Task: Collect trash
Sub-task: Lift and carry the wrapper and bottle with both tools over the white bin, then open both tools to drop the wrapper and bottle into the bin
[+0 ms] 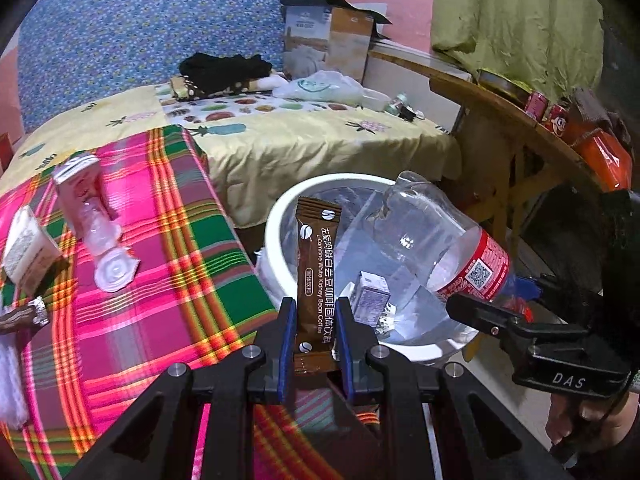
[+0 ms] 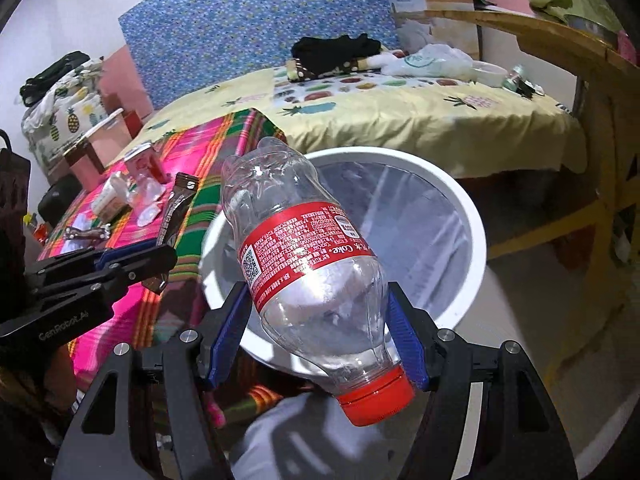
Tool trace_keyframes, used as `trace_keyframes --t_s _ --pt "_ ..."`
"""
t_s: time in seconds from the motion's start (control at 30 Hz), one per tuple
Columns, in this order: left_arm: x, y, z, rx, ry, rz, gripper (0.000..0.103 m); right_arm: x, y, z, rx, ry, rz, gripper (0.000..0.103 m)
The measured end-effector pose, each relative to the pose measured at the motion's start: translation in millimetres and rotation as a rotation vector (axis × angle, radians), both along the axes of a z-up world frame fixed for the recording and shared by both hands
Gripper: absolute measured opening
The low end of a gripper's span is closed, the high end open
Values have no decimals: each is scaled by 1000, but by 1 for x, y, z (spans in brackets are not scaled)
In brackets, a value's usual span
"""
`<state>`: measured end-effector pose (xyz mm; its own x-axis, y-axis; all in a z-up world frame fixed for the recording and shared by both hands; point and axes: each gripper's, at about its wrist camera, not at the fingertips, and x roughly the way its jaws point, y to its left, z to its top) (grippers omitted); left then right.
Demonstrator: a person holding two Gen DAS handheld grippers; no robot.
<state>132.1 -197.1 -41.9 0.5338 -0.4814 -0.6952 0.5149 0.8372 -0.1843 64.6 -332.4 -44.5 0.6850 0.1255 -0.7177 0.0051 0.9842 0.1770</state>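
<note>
My left gripper point(image 1: 315, 312) is shut on a brown coffee sachet point(image 1: 316, 276), held upright over the near rim of the white trash bin point(image 1: 276, 216). My right gripper point(image 2: 320, 300) is shut on an empty clear Coke bottle point(image 2: 304, 248) with a red label and red cap, held above the bin point(image 2: 472, 216). The bottle also shows in the left wrist view point(image 1: 436, 240), and the sachet in the right wrist view point(image 2: 176, 212). A small carton point(image 1: 370, 296) lies inside the bin.
A pink plaid cloth point(image 1: 160, 240) covers a table left of the bin, with a pink carton point(image 1: 78, 188), a crumpled clear cup point(image 1: 106, 248), a white box point(image 1: 26, 248) and a wrapper point(image 1: 24, 314). A bed point(image 1: 320, 140) lies behind. A wooden table point(image 1: 520, 120) stands right.
</note>
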Motion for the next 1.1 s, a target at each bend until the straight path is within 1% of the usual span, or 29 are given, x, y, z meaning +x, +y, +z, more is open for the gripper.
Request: trace_keyframes --t_s 0.2,0.5,0.57,0.6,0.67,0.83,1.1 --pt "9 -15 -7 4 12 -31 20 3 -4 -4 -19 33 -15 69" --pt "21 -33 -15 8 27 -62 20 4 -9 -4 -23 19 -29 69" --pt "23 -33 -16 8 30 -62 22 3 -9 -4 -29 10 -33 69" --pt "24 -33 -16 8 28 -60 27 3 -9 -3 -33 5 -35 69" --pt "24 -33 -16 5 27 -57 30 3 -10 -2 -36 1 -38 69" --pt "20 -27 -9 -5 6 -50 30 1 -11 4 -35 -29 -49 69" --pt "11 -9 -2 -28 8 -19 30 -2 -2 12 -31 -58 -31 69"
